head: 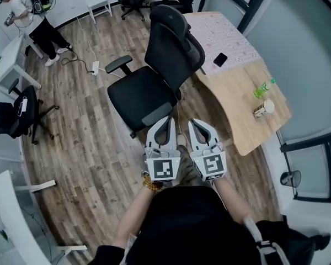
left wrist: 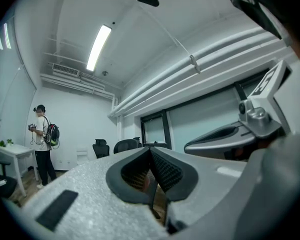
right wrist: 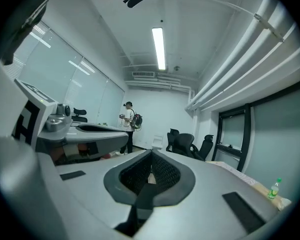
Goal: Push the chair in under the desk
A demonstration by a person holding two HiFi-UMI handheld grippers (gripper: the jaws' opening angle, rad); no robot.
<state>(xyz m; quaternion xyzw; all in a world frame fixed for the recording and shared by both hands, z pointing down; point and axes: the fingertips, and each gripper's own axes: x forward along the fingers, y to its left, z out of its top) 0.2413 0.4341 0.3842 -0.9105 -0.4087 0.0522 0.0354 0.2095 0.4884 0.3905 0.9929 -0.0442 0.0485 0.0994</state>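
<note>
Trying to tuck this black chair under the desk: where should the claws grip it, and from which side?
Probably the backrest, at its upper side edges below the headrest: a thin, clampable rim. Its back faces the desk, the seat faces you, so come from the seat side, first opening the shut left claw and right claw.
</note>
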